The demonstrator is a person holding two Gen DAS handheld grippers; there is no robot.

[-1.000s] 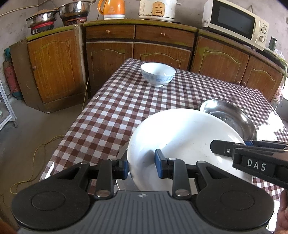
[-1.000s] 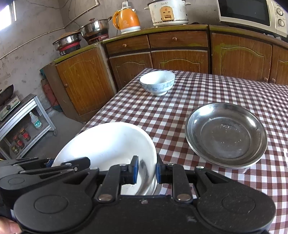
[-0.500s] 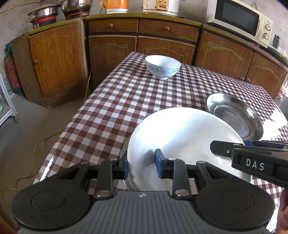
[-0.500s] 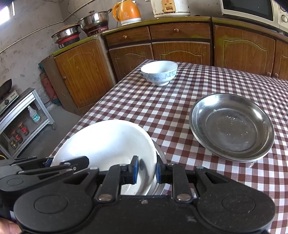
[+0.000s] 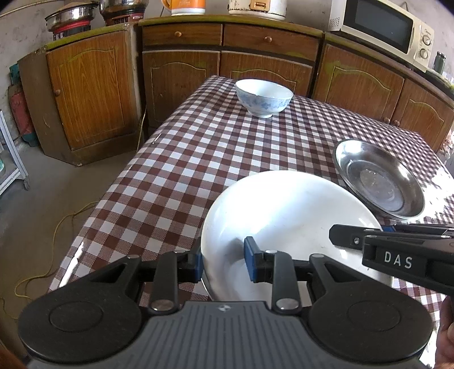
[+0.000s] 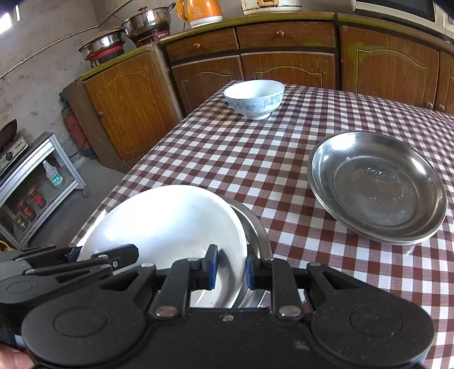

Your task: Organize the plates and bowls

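The white plate (image 5: pixel 283 227) is held between both grippers near the front edge of the table (image 5: pixel 198 159), which is covered in a brown-and-white check cloth.

Left gripper (image 5: pixel 224 262): its jaws are closed on the plate's near-left rim — one blue pad outside the rim, the other on the inner face. The plate spreads away from the fingers, forward and to the right.

Right gripper (image 6: pixel 229 268): its jaws are pinched on the plate's right rim, one pad on the white inner face, the other against the outside. In the left wrist view this gripper enters from the right edge and lies across the plate's right side, its black body marked "DAS".

Beneath the plate, seen from the right wrist view, a curved steel rim (image 6: pixel 255 227) shows just behind and under the white edge. It looks like a second metal dish; whether the plate rests on it or hangs just above it cannot be told.

A steel dish (image 6: pixel 377 187) sits on the cloth to the right of the plate, near it but apart. A white bowl with blue pattern (image 5: pixel 264 96) stands upright at the far end of the table, well apart from both grippers.

Behind the table runs a line of wooden cabinets (image 5: pixel 181 71). On the counter stand a microwave (image 5: pixel 383 31), an orange kettle (image 6: pixel 200 11) and steel pots (image 6: pixel 147 22). A yellow cord (image 5: pixel 56 241) lies on the floor to the left.
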